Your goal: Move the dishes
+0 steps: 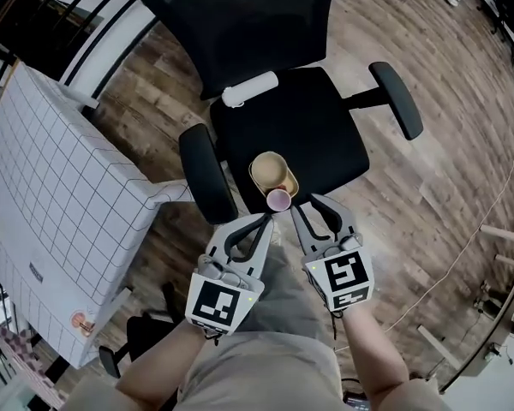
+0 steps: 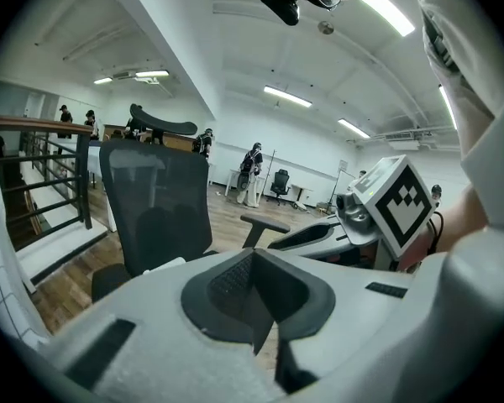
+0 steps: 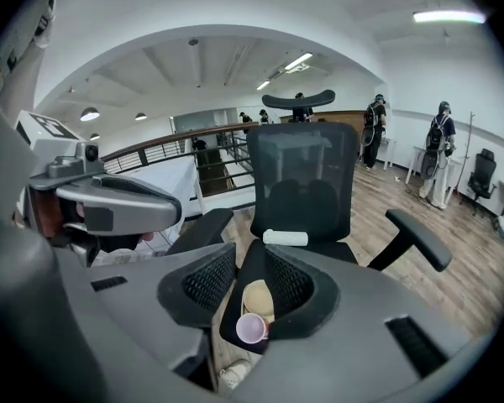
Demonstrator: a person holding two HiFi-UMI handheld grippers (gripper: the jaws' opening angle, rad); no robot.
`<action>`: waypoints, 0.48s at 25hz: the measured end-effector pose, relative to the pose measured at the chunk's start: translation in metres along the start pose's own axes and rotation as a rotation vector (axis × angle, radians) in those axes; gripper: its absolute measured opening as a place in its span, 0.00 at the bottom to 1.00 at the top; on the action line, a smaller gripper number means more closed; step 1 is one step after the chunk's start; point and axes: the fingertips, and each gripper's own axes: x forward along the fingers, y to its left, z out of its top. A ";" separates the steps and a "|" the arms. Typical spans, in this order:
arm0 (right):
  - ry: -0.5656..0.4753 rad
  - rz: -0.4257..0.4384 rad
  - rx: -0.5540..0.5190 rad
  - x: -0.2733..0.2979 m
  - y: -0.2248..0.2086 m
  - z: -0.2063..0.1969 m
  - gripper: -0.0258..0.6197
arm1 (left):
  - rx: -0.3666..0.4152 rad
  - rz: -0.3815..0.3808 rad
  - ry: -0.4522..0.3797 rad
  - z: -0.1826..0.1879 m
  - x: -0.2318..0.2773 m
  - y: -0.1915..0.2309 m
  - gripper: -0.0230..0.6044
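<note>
A tan bowl sits on the front of a black office chair's seat, with a small pink cup touching its near side. Just short of the seat's front edge, my left gripper is shut with nothing in it; its pads meet in the left gripper view. To its right, my right gripper is open and empty, close beside the cup. Between its pads, the right gripper view shows the bowl and the cup below.
A white roll lies at the back of the seat. Armrests flank the seat. A white gridded box stands at the left beside a black railing. A thin cable runs over the wood floor. People stand far off.
</note>
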 end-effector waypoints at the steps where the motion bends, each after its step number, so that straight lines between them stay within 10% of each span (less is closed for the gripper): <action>1: 0.016 -0.002 -0.001 0.006 -0.002 -0.010 0.19 | 0.002 -0.010 0.007 -0.009 0.004 -0.002 0.06; 12: 0.188 -0.009 0.066 0.088 -0.028 -0.143 0.19 | 0.028 -0.055 0.176 -0.134 0.047 -0.001 0.06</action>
